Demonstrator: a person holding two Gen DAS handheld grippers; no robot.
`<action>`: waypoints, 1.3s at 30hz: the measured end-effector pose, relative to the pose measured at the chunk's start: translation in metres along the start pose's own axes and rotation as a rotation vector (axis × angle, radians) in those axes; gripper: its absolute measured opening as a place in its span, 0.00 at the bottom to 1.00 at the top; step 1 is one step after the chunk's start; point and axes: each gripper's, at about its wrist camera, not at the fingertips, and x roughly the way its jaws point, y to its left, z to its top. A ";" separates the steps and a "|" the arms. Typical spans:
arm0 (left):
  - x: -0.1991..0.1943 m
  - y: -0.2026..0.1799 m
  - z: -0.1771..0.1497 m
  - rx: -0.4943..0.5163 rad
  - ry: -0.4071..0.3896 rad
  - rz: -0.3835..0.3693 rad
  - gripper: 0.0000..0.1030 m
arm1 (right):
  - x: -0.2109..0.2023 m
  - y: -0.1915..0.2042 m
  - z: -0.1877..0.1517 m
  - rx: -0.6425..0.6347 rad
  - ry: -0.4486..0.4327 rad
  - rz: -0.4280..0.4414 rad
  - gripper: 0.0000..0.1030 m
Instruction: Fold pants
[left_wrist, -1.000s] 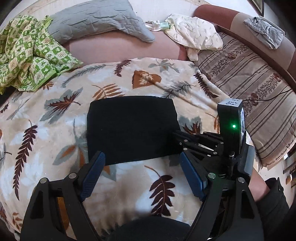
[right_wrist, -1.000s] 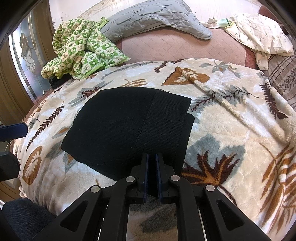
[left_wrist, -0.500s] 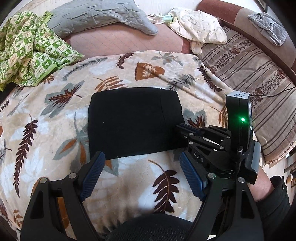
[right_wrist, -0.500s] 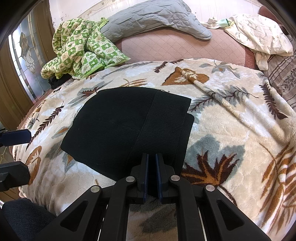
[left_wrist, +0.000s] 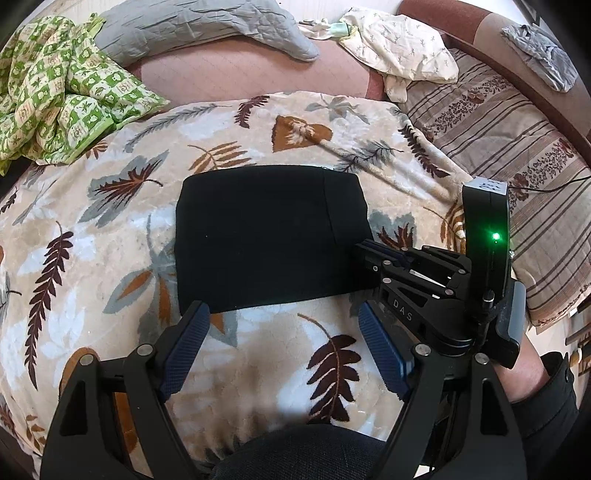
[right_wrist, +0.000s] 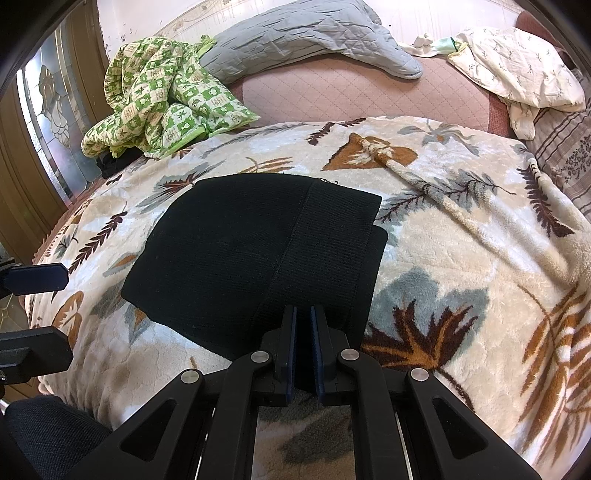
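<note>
The black pants (left_wrist: 266, 236) lie folded into a flat rectangle on the leaf-patterned blanket (left_wrist: 110, 236). My left gripper (left_wrist: 283, 308) hangs open just in front of the pants' near edge, with only blanket between its blue pads (left_wrist: 184, 343). My right gripper (right_wrist: 303, 321) is shut at the near right corner of the pants (right_wrist: 240, 251), by the ribbed waistband. Black cloth shows in the thin gap between its pads. In the left wrist view, the right gripper (left_wrist: 364, 251) reaches in from the right and meets the pants' right edge.
A green checked quilt (right_wrist: 159, 103) is bunched at the far left, with a grey quilted pillow (right_wrist: 306, 37) behind it. A cream cloth (left_wrist: 399, 55) and a striped cover (left_wrist: 517, 155) lie to the right. A person's sleeve (left_wrist: 546, 398) shows at lower right.
The left gripper has drawn back slightly from the pants' near edge. The right gripper and the pants have not moved.
</note>
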 end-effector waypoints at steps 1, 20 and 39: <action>0.000 0.001 0.000 -0.002 -0.001 -0.003 0.81 | 0.000 -0.001 0.000 0.000 0.000 0.000 0.08; 0.045 0.112 -0.003 -0.090 -0.084 0.023 0.83 | -0.048 -0.080 -0.012 0.405 -0.132 0.037 0.60; 0.052 0.115 0.013 -0.086 -0.171 0.193 0.83 | 0.009 -0.099 -0.001 0.156 0.056 -0.387 0.82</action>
